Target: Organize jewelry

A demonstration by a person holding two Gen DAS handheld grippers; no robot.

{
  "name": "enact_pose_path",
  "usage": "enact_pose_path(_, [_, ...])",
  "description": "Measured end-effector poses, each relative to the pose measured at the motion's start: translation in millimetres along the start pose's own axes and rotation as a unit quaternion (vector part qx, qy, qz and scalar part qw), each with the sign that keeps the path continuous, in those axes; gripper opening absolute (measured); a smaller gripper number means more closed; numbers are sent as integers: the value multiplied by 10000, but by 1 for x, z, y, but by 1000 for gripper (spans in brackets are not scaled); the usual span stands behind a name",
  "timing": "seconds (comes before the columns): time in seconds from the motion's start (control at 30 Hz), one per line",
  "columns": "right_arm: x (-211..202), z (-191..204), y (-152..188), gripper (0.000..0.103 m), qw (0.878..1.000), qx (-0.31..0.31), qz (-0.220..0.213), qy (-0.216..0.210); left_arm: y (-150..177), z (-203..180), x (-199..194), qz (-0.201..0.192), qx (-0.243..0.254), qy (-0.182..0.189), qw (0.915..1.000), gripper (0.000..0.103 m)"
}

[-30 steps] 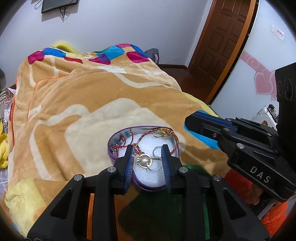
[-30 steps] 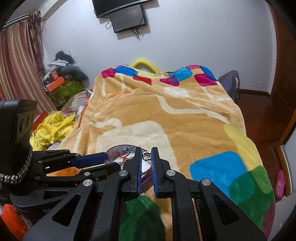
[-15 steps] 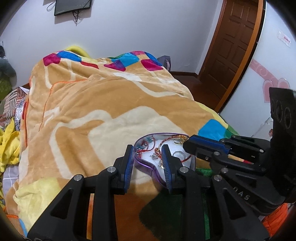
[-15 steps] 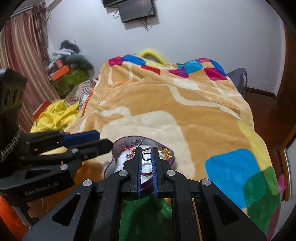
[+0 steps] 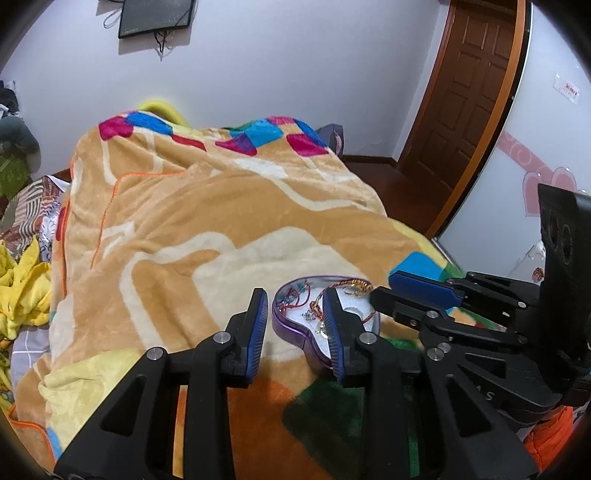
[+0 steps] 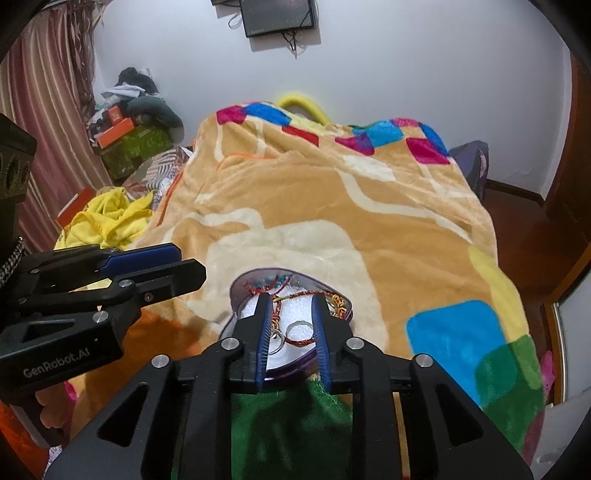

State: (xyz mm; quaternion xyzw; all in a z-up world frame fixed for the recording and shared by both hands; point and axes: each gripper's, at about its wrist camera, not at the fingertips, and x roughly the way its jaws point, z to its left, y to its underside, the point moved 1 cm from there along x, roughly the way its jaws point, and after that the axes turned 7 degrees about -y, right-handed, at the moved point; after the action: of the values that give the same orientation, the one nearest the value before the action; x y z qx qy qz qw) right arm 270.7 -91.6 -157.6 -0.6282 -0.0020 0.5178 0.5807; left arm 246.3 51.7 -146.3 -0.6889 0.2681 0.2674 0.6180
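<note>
Over the purple heart-shaped jewelry tin [image 6: 236, 325] on the orange fleece blanket [image 6: 369, 229], our right gripper [image 6: 290, 332] has just been opening — released; left gripper [image 5: 295, 328] parted, empty.

A bed fills the room ahead of the jaws, covered by a plush tan blanket [image 6: 369, 229] with cream bands and bright patches of blue, pink, green and yellow. Beyond it rises a plain white wall [image 5: 295, 66] carrying a dark wall-mounted screen [image 6: 279, 16] with cables hanging below. To the right of the jaws stands a brown panelled door [image 5: 469, 96] above a dark wooden floor [image 6: 517, 229]. To the left hang striped reddish curtains [image 6: 40, 110], beside stacked boxes and clothes [image 6: 133, 122] and a crumpled yellow cloth [image 6: 107, 218].
</note>
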Motion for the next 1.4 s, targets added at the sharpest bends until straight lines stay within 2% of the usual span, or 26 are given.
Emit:
enact_pose_path(0.17, [-32, 10, -6, 20, 9994, -84, -325, 100, -7, -3, -32, -296, -12, -18, 9996, 33])
enact_pose_path(0.4, [-104, 31, -12, 20, 9931, -131, -1153, 161, -17, -20, -107, -1096, 124, -55, 9939, 40])
enact_pose_path(0.5, [-143, 42, -14, 20, 9857, -166, -1663, 216, -17, -30, -147, -1595, 231, -142, 9868, 45])
enact_pose_path(0.7, [-217, 71, -8, 20, 9603, -260, -2757, 332, -6, -44, -219, -2607, 229, -366, 9644, 65])
enact_pose_path(0.8, [-237, 85, -1, 20, 9514, -368, -3029, 419, 2, -48, -242, -2908, 203, -462, 9554, 74])
enact_pose_path(0.87, [-243, 94, 3, 20, 9479, -411, -3125, 467, 7, -50, -253, -3046, 189, -528, 9508, 87])
enact_pose_path(0.93, [-242, 98, 6, 21, 9461, -442, -3165, 529, 13, -48, -261, -3150, 112, -528, 9476, 93])
enact_pose_path(0.97, [-241, 100, 7, 26, 9455, -446, -3178, 558, 15, -47, -263, -3167, 81, -514, 9471, 95])
enact_pose_path(1.0, [-241, 103, 9, 37, 9441, -431, -3213, 600, 19, -46, -265, -3169, 42, -491, 9472, 95])
enact_pose_path(1.1, [-241, 107, 14, 59, 9384, -404, -3347, 753, 27, -43, -268, -3134, -73, -488, 9483, 97])
enact_pose_path(1.2, [-241, 112, 17, 72, 9355, -407, -3393, 896, 32, -41, -267, -3106, -134, -546, 9489, 98])
enact_pose_path(1.27, [-241, 113, 18, 77, 9348, -396, -3398, 954, 34, -39, -265, -3060, -166, -567, 9502, 98])
enact_pose_path(1.4, [-238, 114, 20, 77, 9386, -396, -3283, 980, 39, -40, -265, -3038, -180, -657, 9503, 98])
